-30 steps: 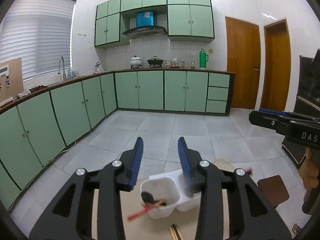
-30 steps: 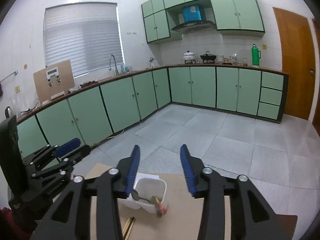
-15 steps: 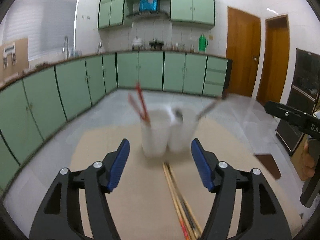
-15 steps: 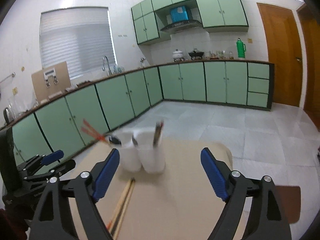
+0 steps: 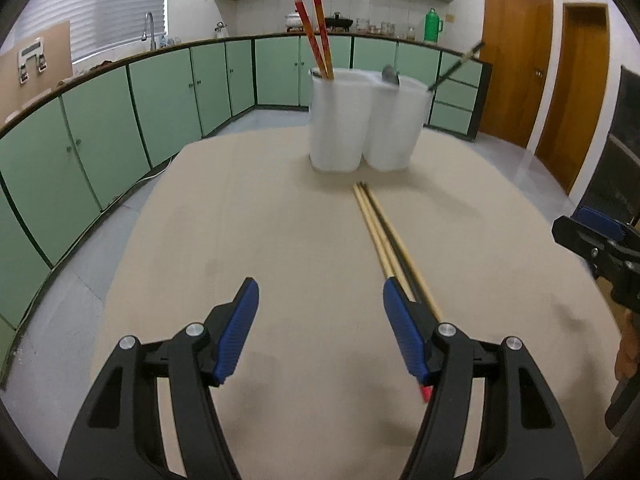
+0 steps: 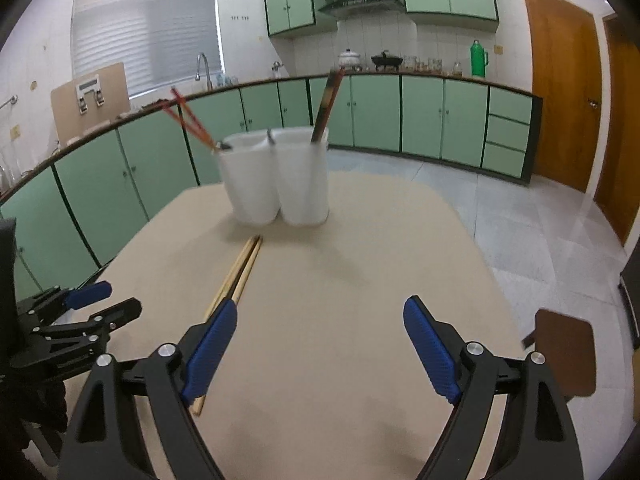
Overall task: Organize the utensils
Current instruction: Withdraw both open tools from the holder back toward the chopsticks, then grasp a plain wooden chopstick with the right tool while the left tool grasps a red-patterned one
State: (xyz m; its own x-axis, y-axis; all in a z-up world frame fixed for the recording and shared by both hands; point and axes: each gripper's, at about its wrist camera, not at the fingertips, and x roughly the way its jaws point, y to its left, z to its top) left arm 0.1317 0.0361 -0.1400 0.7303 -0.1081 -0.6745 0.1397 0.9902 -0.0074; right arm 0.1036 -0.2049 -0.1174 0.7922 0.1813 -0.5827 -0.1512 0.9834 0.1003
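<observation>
A white two-compartment utensil holder (image 5: 366, 120) stands at the far side of the tan table (image 5: 280, 260); it also shows in the right wrist view (image 6: 276, 176). Red chopsticks (image 5: 316, 32) and a spoon (image 5: 390, 74) stick out of it. Several wooden chopsticks (image 5: 384, 240) lie flat on the table in front of it, also seen in the right wrist view (image 6: 236, 276). My left gripper (image 5: 320, 332) is open and empty, its right finger beside the chopsticks. My right gripper (image 6: 320, 344) is open and empty, its left finger over the chopsticks' near end.
Green kitchen cabinets (image 5: 168, 92) run along the far walls past the table's edge. A brown stool (image 6: 568, 352) stands on the floor to the right of the table. Wooden doors (image 5: 516, 64) are at the back right.
Both grippers dropped from high above the table to just over it and opened wide. The holder, seen from above before, now stands ahead at eye level.
</observation>
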